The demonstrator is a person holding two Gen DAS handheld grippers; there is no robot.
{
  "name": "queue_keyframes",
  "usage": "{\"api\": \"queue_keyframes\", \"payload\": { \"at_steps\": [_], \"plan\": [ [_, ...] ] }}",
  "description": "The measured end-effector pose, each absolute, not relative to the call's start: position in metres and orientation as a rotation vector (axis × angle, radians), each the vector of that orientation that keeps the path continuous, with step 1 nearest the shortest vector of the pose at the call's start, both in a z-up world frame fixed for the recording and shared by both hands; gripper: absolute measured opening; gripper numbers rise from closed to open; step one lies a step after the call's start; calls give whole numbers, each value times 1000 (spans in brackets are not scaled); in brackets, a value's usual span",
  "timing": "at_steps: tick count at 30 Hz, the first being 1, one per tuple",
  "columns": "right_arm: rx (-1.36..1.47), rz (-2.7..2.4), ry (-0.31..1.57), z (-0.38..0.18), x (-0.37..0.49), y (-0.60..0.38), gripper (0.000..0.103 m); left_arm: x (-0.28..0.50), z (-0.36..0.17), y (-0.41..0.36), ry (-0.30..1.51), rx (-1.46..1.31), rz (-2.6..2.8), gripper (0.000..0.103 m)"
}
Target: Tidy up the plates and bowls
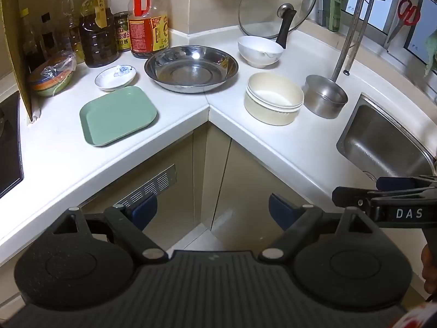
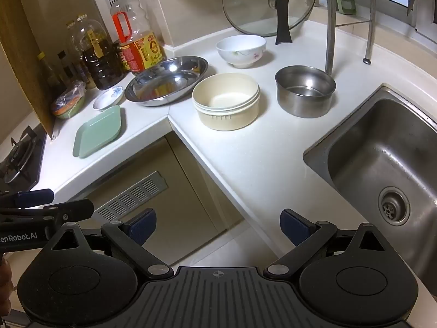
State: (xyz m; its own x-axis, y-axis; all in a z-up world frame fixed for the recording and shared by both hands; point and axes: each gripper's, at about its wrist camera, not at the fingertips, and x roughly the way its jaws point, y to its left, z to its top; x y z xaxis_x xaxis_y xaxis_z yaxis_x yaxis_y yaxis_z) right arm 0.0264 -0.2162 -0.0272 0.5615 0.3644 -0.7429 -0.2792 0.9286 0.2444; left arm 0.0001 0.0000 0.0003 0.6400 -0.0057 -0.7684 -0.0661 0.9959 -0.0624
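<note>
Plates and bowls lay scattered over the white L-shaped surface, none yet stacked. On the left arm sat a green square plate near the front edge, with a small blue-patterned saucer just behind it. A wide steel basin straddled the inner corner. On the right arm stood a cream bowl, apparently two nested, a white floral bowl nearer the back wall, and a steel pot just beside the sink.

Both tongs were held back from the front edge, angled down and well apart from every dish. The left tongs stood fully spread with nothing between the pads; the right tongs were likewise spread wide and empty.

Several risks seemed likely from there. The green plate lay flat and low, so a pad would probably have to slip under its rim, and a push could slide it off the near edge. The steel basin looked slick and broad, perhaps too wide for a sure pinch, and might tilt out of a one-sided grip. The floral bowl stood near a glass lid leaning against the wall, so a careless reach could knock the lid over. The pot, so near the sink, could be nudged in.
</note>
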Motion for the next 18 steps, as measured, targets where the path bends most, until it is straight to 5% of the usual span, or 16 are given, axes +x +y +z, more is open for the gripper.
{"api": "queue_keyframes", "payload": {
  "at_steps": [18],
  "plan": [
    [99,379,899,-27,27,-213,97,-1,-4,6,875,-87,42,88]
  ]
}}
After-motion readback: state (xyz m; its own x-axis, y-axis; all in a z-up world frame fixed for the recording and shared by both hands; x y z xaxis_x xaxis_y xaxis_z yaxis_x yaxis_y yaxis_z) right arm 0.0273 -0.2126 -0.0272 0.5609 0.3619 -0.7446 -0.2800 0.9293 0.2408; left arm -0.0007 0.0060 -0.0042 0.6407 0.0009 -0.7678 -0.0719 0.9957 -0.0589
